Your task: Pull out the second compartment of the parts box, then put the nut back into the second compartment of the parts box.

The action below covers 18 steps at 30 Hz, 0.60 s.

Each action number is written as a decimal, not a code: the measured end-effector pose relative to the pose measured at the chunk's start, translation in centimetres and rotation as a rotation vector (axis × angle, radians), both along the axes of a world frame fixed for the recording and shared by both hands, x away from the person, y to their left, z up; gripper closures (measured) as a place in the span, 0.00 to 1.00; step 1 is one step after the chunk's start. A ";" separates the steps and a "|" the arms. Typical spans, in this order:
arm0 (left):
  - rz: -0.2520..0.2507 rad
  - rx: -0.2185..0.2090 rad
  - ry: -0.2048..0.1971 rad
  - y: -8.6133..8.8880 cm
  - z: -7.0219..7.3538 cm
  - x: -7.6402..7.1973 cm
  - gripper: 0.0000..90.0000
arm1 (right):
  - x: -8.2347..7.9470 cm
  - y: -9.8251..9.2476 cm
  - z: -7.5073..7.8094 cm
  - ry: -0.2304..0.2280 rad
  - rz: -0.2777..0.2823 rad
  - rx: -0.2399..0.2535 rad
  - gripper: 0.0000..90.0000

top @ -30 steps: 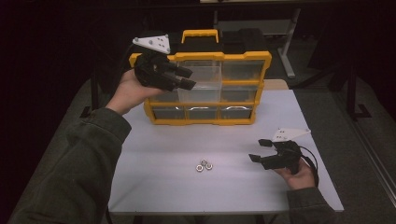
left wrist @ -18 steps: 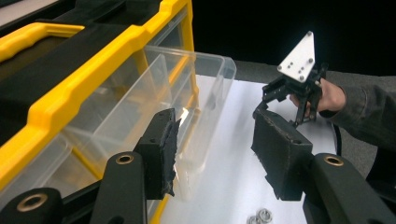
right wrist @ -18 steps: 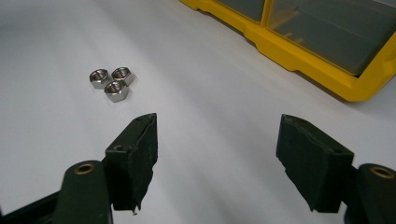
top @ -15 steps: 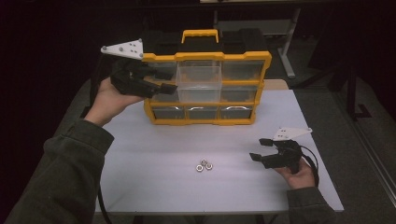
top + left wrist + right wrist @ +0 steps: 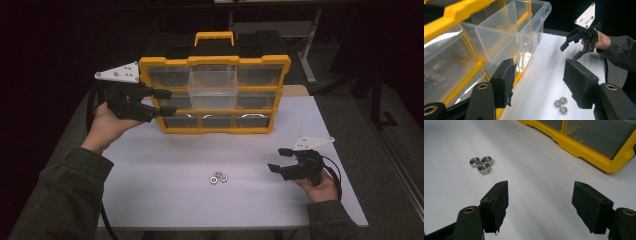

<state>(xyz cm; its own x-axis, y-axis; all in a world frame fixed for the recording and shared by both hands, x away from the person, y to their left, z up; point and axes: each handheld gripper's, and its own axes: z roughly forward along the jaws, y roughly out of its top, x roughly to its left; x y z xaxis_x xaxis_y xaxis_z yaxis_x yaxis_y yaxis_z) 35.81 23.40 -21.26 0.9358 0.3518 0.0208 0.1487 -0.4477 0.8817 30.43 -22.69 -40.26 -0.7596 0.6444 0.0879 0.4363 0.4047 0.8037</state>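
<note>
A dark room surrounds a white worktop [image 5: 165, 200]. At its far edge stands a yellow drawer organiser [image 5: 215, 95], whose clear middle drawer [image 5: 212, 89] is pulled out. The left hand-held gripper [image 5: 162, 101] hovers raised just beside the organiser's left side, jaws wide apart, holding nothing. The right hand-held gripper [image 5: 280, 160] rests low near the worktop's right edge, jaws also spread and empty. Three small steel nuts [image 5: 217, 177] lie clustered to the left of the right hand-held gripper, apart from it.

Left tongs [image 5: 165, 102] gape beside the yellow organizer [image 5: 215, 95]; three nuts [image 5: 218, 177] lie on the white table [image 5: 150, 190].
</note>
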 end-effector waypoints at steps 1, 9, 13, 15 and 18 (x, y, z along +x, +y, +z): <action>0.008 -0.001 0.001 0.1 -0.2 -0.1 0.44 | 0.0 0.0 0.0 0.000 -0.001 -0.002 0.31; 0.046 -0.006 -0.008 1.1 -1.6 -1.1 0.37 | -0.2 -0.2 0.2 -0.005 -0.005 0.005 0.31; 0.062 0.000 -0.020 1.3 -2.3 -1.7 0.34 | -0.3 -0.2 0.2 -0.003 -0.003 0.004 0.31; 0.071 -0.001 -0.022 1.3 -2.8 -2.0 0.34 | -0.3 -0.2 0.1 0.000 -0.003 0.002 0.31; 0.087 0.013 -0.024 1.4 -3.7 -2.3 0.33 | -0.3 -0.2 0.2 0.001 -0.005 0.007 0.31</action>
<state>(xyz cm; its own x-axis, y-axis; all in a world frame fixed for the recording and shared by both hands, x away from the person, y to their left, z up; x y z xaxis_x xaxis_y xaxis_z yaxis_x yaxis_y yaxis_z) 33.47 24.83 -24.94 0.9011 0.4310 0.0484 0.1659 -0.4456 0.8797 30.11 -22.90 -40.11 -0.7562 0.6476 0.0937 0.4395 0.3966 0.8059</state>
